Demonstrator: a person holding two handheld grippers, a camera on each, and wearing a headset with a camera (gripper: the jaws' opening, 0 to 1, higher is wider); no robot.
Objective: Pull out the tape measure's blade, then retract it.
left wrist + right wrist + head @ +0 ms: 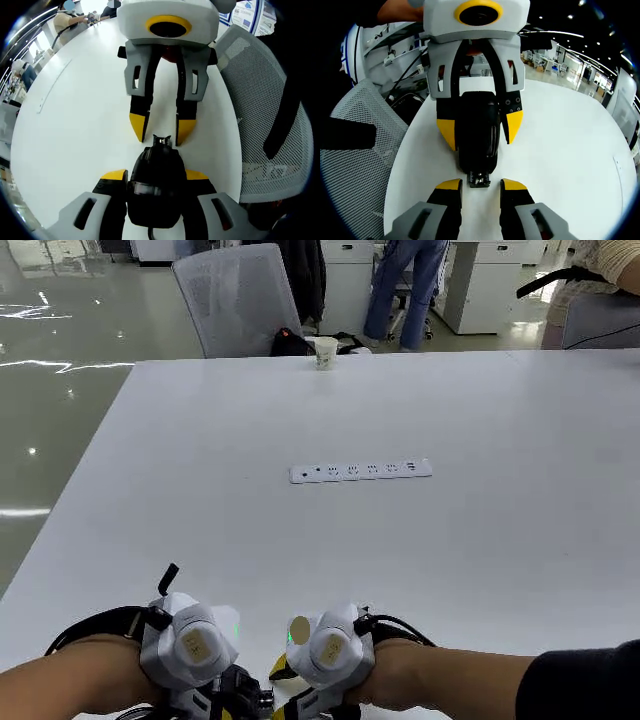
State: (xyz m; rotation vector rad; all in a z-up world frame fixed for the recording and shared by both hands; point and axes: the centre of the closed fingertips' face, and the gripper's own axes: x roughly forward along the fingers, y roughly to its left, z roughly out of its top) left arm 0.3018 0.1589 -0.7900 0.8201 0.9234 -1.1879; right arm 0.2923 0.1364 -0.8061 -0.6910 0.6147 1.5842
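My left gripper is shut on the black tape measure, with a yellow pad on each side of its body. The blade's metal hook sticks out a little from the case. Facing it, the right gripper stands open, its yellow tips on either side of the hook with small gaps. In the right gripper view the hook lies between my right gripper's tips, and the left gripper holds the tape measure beyond. In the head view both grippers meet at the table's near edge, left gripper and right gripper.
The white table carries a white power strip at its middle and a paper cup at the far edge. A grey mesh chair stands behind the table, and another mesh chair is close beside the grippers. A person stands at the back.
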